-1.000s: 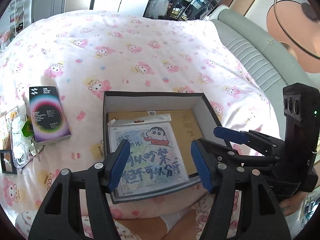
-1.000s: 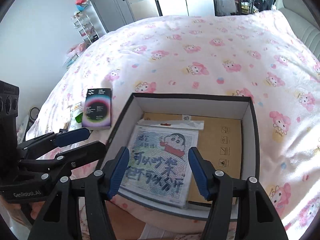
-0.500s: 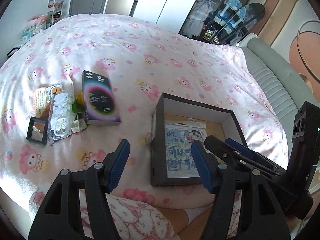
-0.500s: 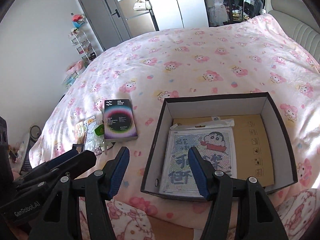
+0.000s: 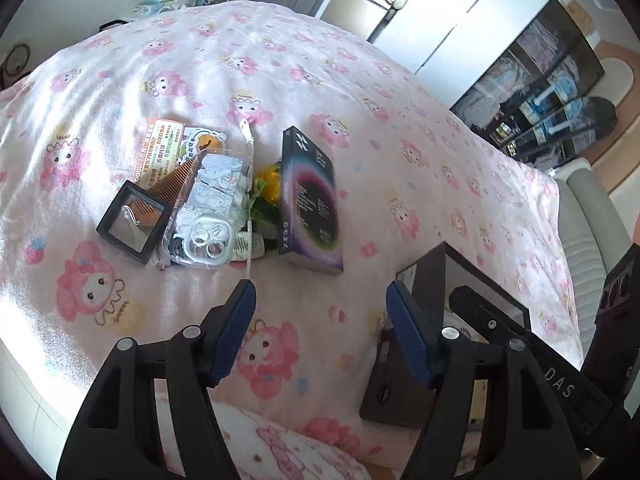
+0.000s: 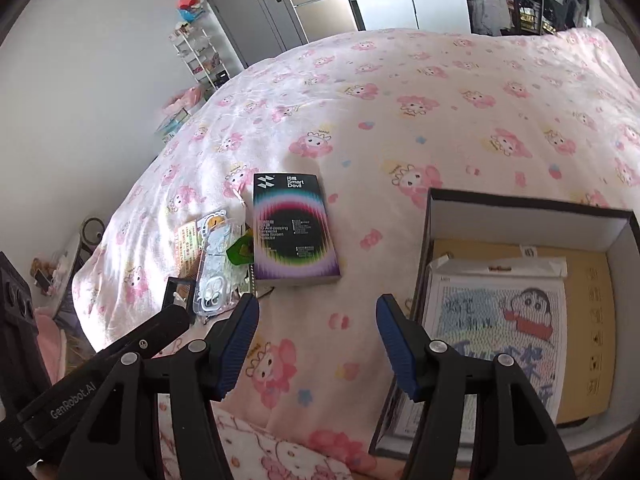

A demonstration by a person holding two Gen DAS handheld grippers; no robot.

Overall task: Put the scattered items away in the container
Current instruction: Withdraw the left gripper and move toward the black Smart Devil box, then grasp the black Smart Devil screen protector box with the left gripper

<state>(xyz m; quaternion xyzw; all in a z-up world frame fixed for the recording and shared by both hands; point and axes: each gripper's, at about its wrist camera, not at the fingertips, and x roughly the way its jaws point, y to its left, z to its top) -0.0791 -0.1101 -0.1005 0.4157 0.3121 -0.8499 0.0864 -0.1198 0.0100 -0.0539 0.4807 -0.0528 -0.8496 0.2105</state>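
Above the bedspread [image 5: 312, 80], both grippers [image 5: 318, 332] [image 6: 316, 344] gape, seemingly empty.

pink cartoon-print bed [image 6: 440, 92], grey door [image 6: 244, 8], white wall [image 6: 100, 40]

A: What's unclear in the clutter?
B: The orange comb [image 5: 175, 183] lies partly under the clear case [image 5: 210, 216]; perhaps a yellow flower [image 5: 269, 189] behind it.
A: And the box [image 6: 528, 216]?
B: Cut off by the frame edge.

Both tongs [image 5: 320, 308] [image 6: 316, 316] off the box [image 6: 528, 208], toward scattered items [image 5: 200, 208].
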